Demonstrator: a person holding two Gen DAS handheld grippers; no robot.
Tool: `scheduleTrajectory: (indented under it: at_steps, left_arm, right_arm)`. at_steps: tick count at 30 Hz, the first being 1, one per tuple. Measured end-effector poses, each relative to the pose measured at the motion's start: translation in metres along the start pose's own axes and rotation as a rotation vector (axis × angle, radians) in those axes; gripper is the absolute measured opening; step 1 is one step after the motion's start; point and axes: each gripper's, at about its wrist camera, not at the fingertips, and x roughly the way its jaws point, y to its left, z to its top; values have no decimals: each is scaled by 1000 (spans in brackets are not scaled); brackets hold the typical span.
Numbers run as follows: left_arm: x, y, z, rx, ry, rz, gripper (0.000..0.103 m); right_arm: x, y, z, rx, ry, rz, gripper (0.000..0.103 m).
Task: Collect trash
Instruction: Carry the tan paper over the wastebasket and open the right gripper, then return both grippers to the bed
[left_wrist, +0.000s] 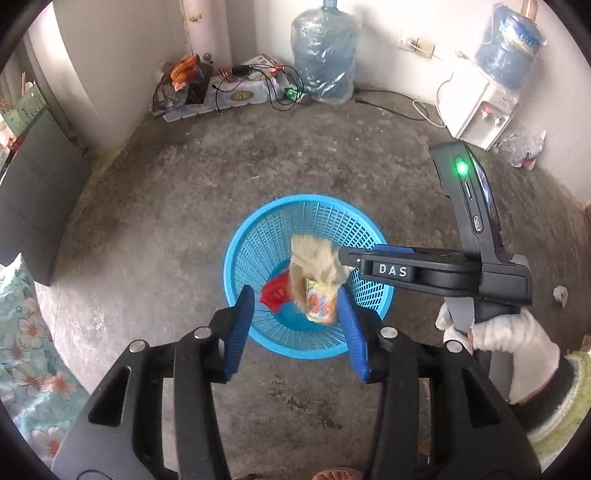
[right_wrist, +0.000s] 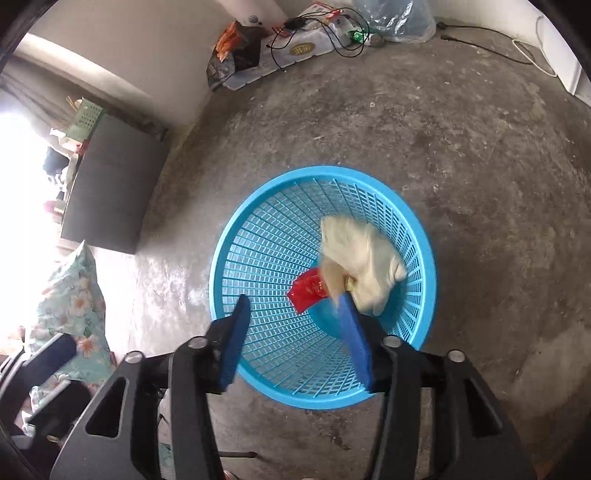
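A blue mesh basket (left_wrist: 255, 229) (right_wrist: 258, 236) stands on the concrete floor. In it lie a red wrapper (left_wrist: 275, 293) (right_wrist: 308, 290) and a yellow-orange packet (left_wrist: 321, 304). A crumpled cream tissue (left_wrist: 314, 262) (right_wrist: 360, 254) is blurred, just off my right gripper's right fingertip, over the basket. My right gripper (right_wrist: 295, 304) is open above the basket; in the left wrist view it (left_wrist: 345, 256) reaches in from the right. My left gripper (left_wrist: 295, 299) is open and empty above the basket's near rim.
Two water jugs (left_wrist: 325, 55), a white dispenser (left_wrist: 476, 107), cables and boxes (left_wrist: 221, 92) line the far wall. A dark cabinet (right_wrist: 110, 184) and floral cloth (right_wrist: 70, 295) stand at left. A small paper scrap (left_wrist: 560, 295) lies on the floor at right.
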Motion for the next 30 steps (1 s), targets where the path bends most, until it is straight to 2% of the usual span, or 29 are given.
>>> scheduleTrajectory:
  at_steps: [3,8,10,13,15,18,23,27,30]
  left_arm:
    - [-31,6,-5,-28,-24,-14,48]
    - [-114,5,-37,-74,-115,-36,51]
    - [-155,4,-55,-69,-159,-40,53]
    - [-219,3,-89,-53,-231,-6,60]
    - [-257,7,-111,-74,-271,-4,62]
    - [-316,23,-156,-141,-336,-24,67]
    - [-395,65,-250,-295,-464,28,69]
    - [-445,107,-341,-483,-548,179,69]
    - [-476,135,-411,-632,-592,260,69]
  right_arm:
    - [-19,-2,-3,29,-31,41,51]
    - [-74,12,-26,9,-97,156,51]
    - [-96,23,-40,-21,-95,190,51]
    - [-136,49,-65,-104,-102,222,52]
    - [-161,67,-81,-153,-111,236,55]
    - [-200,95,-107,-205,-130,293,59]
    - [-253,152,-157,-306,-145,416,68]
    - [-271,192,-192,-363,-115,509,72]
    - [-275,223,-224,-380,-74,585,77]
